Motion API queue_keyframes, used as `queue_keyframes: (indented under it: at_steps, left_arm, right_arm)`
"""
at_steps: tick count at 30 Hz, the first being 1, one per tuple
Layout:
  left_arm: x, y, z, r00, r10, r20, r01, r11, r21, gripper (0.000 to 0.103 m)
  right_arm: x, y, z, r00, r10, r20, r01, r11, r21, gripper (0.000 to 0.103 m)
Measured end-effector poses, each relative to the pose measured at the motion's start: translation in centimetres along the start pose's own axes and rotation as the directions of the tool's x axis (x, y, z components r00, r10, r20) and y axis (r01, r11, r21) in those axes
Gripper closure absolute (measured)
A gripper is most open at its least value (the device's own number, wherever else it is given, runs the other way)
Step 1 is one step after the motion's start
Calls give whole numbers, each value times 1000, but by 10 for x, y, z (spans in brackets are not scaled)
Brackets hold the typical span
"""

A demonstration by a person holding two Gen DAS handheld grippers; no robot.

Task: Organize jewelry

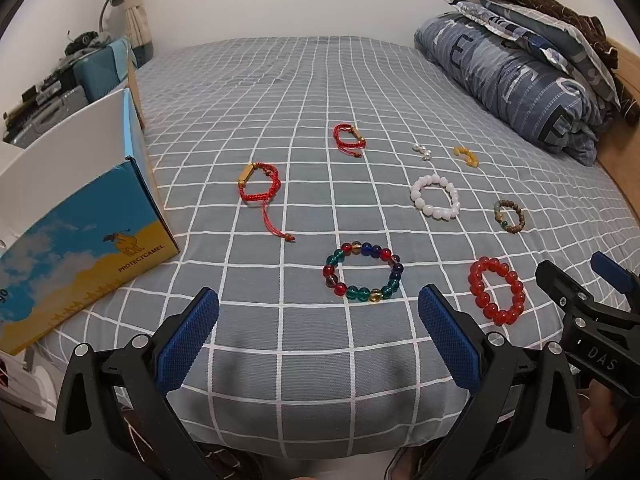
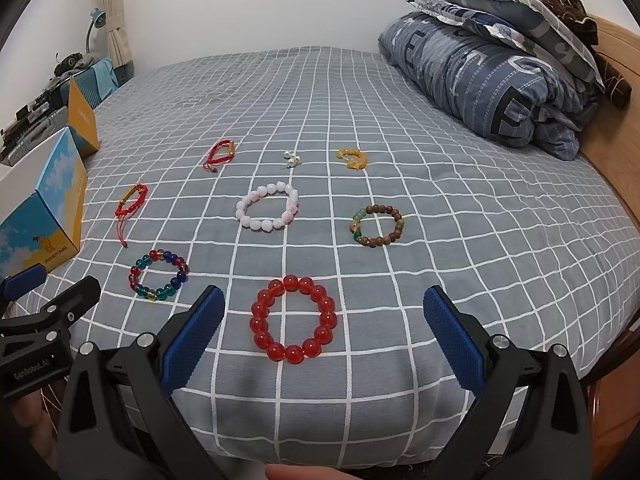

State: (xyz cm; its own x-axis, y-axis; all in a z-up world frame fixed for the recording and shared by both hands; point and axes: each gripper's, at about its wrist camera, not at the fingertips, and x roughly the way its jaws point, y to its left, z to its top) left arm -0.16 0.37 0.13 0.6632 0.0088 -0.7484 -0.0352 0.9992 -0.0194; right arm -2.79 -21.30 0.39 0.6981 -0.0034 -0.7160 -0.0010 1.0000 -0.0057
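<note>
Several bracelets lie on a grey checked bed sheet (image 1: 304,92). A multicoloured bead bracelet (image 1: 363,277) lies just ahead of my open, empty left gripper (image 1: 318,320). A red bead bracelet (image 2: 293,319) lies between the fingers of my open, empty right gripper (image 2: 324,320). Further off lie a white bead bracelet (image 2: 267,206), a brown wooden bead bracelet (image 2: 377,224), two red cord bracelets (image 1: 258,182) (image 1: 349,136), small pearl earrings (image 2: 292,157) and a yellow bead piece (image 2: 352,159). An open blue and yellow box (image 1: 80,216) stands at the left.
A folded blue quilt and pillows (image 2: 496,64) are stacked at the right by a wooden headboard (image 2: 616,92). A second small yellow box (image 2: 82,120) stands behind the open box. Cluttered luggage and a lamp (image 1: 60,76) are beyond the bed's left edge.
</note>
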Motion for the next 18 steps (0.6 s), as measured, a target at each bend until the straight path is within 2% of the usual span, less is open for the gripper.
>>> queue_keyframes:
  at_steps: [8,18]
  left_arm:
    - [-1,-4,-1,1000,25,14,-25,1000,16,6]
    - [2,-3,0,1000,3,-4,-3,1000,-1,6]
  right_arm:
    - [0,1,1,1000,1,2,-1,1000,-6,7]
    - [3,2,1,1000,1,-2,-1,1000,-7,7]
